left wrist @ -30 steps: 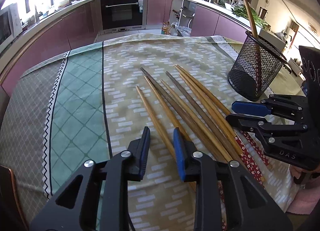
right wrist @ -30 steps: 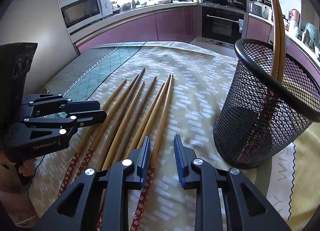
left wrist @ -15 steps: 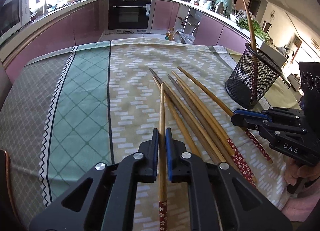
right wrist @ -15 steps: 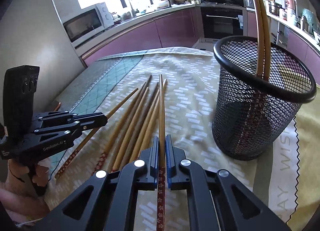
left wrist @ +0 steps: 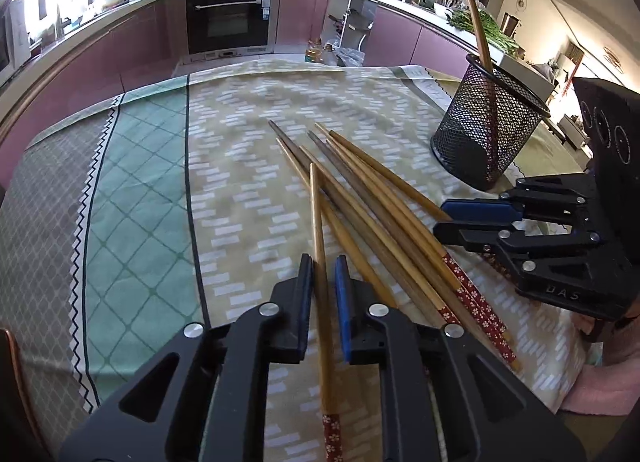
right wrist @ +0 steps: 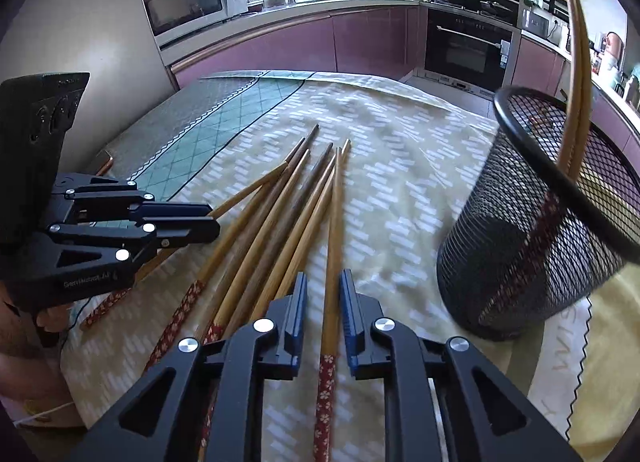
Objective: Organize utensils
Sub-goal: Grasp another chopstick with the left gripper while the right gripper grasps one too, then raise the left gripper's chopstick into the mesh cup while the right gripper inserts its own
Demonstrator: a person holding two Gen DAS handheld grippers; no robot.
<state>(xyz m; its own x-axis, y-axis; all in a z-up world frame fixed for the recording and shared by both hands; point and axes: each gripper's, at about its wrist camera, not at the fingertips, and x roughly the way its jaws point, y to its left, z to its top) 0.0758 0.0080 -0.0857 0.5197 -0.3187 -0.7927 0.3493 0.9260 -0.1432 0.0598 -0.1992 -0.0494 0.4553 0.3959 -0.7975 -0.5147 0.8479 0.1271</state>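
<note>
Several wooden chopsticks with red flowered ends (left wrist: 380, 218) lie fanned on the tablecloth; they also show in the right wrist view (right wrist: 276, 218). My left gripper (left wrist: 324, 282) has its jaws slightly apart around one chopstick (left wrist: 318, 230), not clamping it. My right gripper (right wrist: 323, 294) likewise straddles one chopstick (right wrist: 334, 222) with a gap on each side. A black mesh holder (left wrist: 486, 130) stands at the right with chopsticks upright in it, and it is close on the right in the right wrist view (right wrist: 540, 230).
The table carries a patterned cloth (left wrist: 140, 202) with green and beige panels. Kitchen counters, an oven (left wrist: 230, 18) and a microwave (right wrist: 192, 2) lie beyond. Each gripper shows in the other's view: the right one (left wrist: 448, 218), the left one (right wrist: 208, 220).
Half a second ago both grippers were shut on a chopstick. Now both jaws have parted a little and the chopsticks sit loose between them.
</note>
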